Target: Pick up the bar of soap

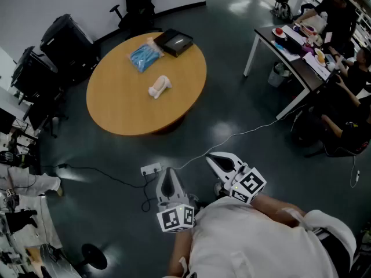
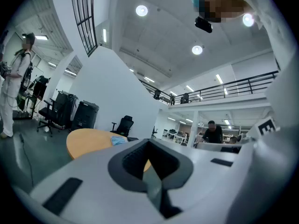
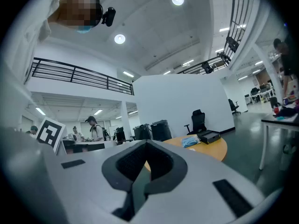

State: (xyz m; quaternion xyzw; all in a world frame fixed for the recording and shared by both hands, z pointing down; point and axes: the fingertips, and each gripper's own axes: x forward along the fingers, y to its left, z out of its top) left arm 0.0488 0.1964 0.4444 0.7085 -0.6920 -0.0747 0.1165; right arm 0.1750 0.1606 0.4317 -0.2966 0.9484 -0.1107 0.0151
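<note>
Both left gripper (image 1: 168, 172) and right gripper (image 1: 215, 160) level, side by side, fingers (image 3: 205, 171) pressed together, empty

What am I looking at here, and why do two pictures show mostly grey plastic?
No robot: a person holds a two-jaw tool in each hand, the left gripper and right gripper. One picture comes from a camera on the person's head, looking down. The other two come from cameras riding on the grippers; the grey plastic is their own jaws, shut and empty. On the round table ahead lie a pale lump, likely the soap, a blue packet and a black box.
</note>
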